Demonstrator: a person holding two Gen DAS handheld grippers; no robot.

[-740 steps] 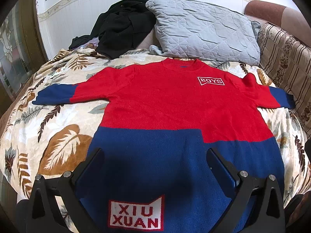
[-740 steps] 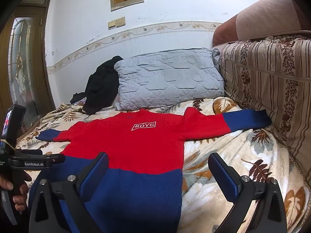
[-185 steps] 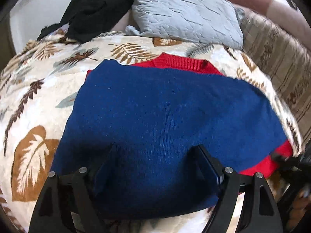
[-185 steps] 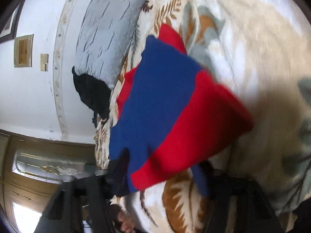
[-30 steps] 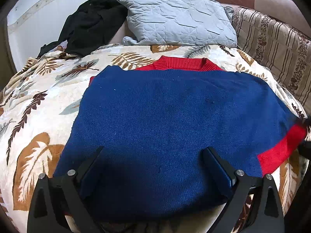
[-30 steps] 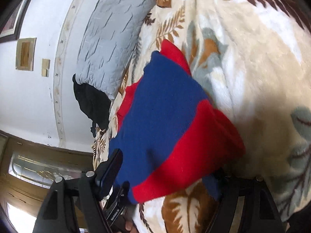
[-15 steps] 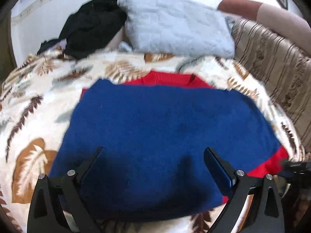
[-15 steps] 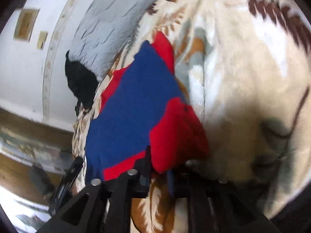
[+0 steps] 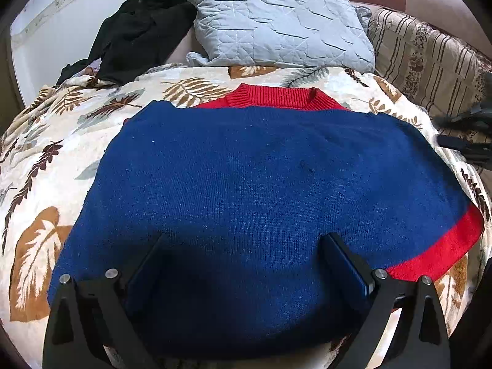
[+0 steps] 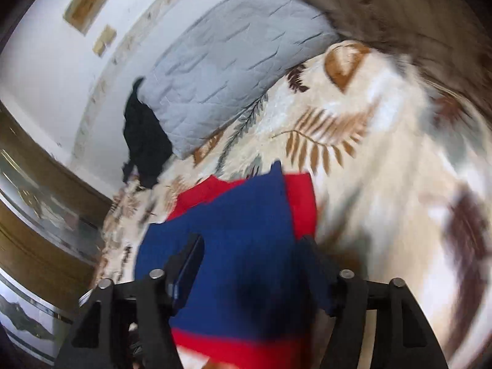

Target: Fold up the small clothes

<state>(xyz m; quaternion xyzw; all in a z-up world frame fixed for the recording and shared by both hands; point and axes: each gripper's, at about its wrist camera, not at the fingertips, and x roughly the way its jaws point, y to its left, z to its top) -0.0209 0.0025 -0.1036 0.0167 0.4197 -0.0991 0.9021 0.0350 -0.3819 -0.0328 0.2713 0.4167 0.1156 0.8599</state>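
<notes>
The red and blue knit sweater [image 9: 261,178] lies folded on the leaf-print blanket [image 9: 46,166], blue half on top, red collar at the far edge and a red strip at the near right corner. My left gripper [image 9: 243,258] is open and empty, hovering over the sweater's near edge. In the blurred right wrist view the sweater [image 10: 240,230] lies under my right gripper [image 10: 255,261], which is open with its fingers above the sweater's right side. The right gripper also shows at the right edge of the left wrist view [image 9: 464,144].
A grey quilted pillow [image 9: 276,21] and a heap of black clothes [image 9: 138,30] lie at the head of the bed against the white wall. A striped cushion [image 9: 430,58] lines the right side. A wooden door frame [image 10: 37,215] stands to the left.
My right gripper was shut on the sweater's red corner half a second ago; it has opened, let go and swung up over the sweater. The left gripper stayed open and barely moved.
</notes>
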